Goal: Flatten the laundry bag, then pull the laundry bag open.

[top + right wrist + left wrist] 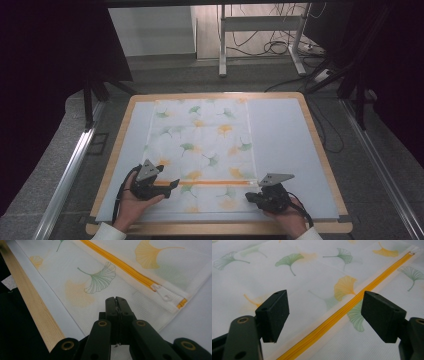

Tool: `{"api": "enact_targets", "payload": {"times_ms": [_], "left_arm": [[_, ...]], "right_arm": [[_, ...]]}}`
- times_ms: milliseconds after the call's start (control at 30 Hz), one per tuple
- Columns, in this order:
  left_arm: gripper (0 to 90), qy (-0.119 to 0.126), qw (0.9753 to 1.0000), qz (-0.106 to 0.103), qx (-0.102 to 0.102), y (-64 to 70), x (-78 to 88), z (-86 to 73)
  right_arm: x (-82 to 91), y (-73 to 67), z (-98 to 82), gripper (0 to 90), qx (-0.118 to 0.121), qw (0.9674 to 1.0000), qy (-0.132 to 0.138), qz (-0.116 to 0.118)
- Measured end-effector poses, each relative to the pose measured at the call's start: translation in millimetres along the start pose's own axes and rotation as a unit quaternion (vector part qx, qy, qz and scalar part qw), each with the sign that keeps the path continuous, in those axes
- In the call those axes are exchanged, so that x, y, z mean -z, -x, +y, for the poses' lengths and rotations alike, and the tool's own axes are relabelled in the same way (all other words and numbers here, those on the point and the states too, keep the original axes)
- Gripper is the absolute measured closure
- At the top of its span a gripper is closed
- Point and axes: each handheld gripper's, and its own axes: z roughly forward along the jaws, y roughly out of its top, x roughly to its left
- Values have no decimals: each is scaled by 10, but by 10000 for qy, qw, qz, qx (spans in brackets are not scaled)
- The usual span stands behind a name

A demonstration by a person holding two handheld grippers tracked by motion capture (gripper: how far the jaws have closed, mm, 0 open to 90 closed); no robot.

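- A white mesh bag printed with green and orange ginkgo leaves lies flat on the pale mat of the desk, from near its far edge down to near its front edge.
- An orange zipper crosses the bag near its front end; the white slider sits at the zipper's right end.
- The left gripper, held in the left hand, sits over the zipper's left end, jaws spread wide with the zipper running between them, pads apart from it.
- The right gripper, in the right hand, rests near the bag's front right corner, jaws pressed together, just short of the slider.
- No brand, label or writing can be read anywhere.
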Motion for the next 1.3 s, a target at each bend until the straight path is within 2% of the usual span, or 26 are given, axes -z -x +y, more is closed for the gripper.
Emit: {"api": "enact_targets", "payload": {"times_ms": [367, 667, 867, 1300], "left_arm": [[228, 63, 9998, -105, -134, 88, -143, 148], [229, 29, 9986, -324, -407, 284, -341, 329], [235, 44, 9974, -443, -559, 401, -409, 424], [241, 28, 9957, -616, -697, 555, -552, 542]], "right_arm": [[24, -13, -46, 882, -24, 10000, 27, -53], [-7, -4, -41, 882, 64, 9998, -40, -177], [-9, 20, -33, 882, 76, 9997, -53, -238], [-12, 7, -35, 881, 89, 9997, -77, -218]]}}
